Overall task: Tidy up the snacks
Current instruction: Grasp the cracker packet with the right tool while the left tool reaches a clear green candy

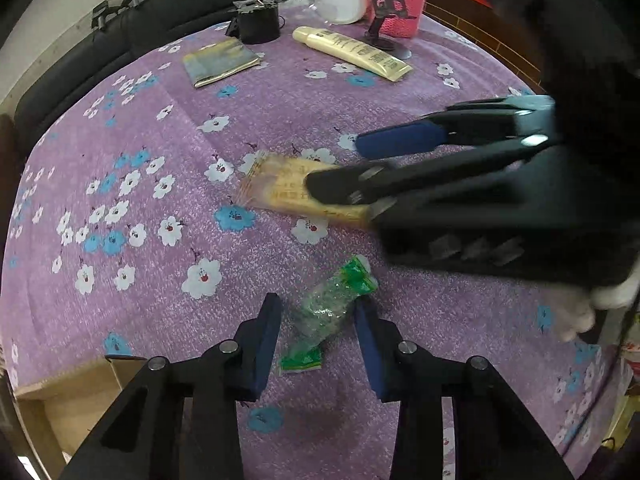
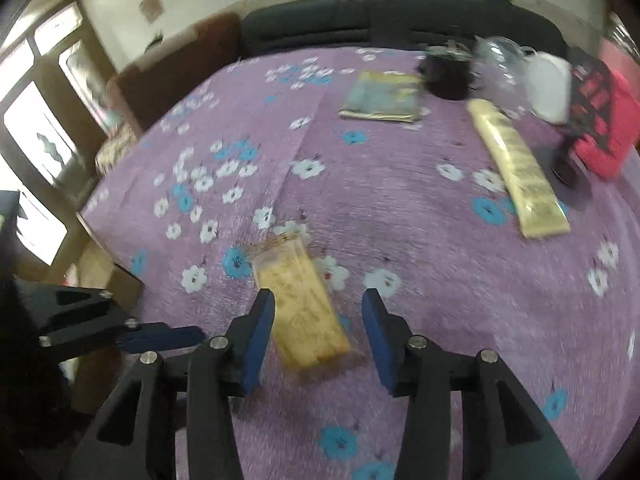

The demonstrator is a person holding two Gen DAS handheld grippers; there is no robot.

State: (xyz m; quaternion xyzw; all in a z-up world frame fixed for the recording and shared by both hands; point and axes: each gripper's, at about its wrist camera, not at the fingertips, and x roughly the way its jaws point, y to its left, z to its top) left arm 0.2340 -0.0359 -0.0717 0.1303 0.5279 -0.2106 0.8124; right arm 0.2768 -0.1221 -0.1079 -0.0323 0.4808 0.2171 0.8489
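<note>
Straddling snacks with both tools, fingers apart: left tool [image 1: 318, 332] around the green packet [image 1: 330, 308] near the desk's [image 1: 160, 128] near edge, right tool [image 2: 318, 320] around the yellow biscuit pack [image 2: 304, 304] mid-desk. Neither is gripped. Next, I judge, each tool must close squarely on its snack.

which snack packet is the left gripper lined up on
The green-and-clear snack packet, lying between the open left gripper. The yellow packet farther out sits under the right gripper.
</note>
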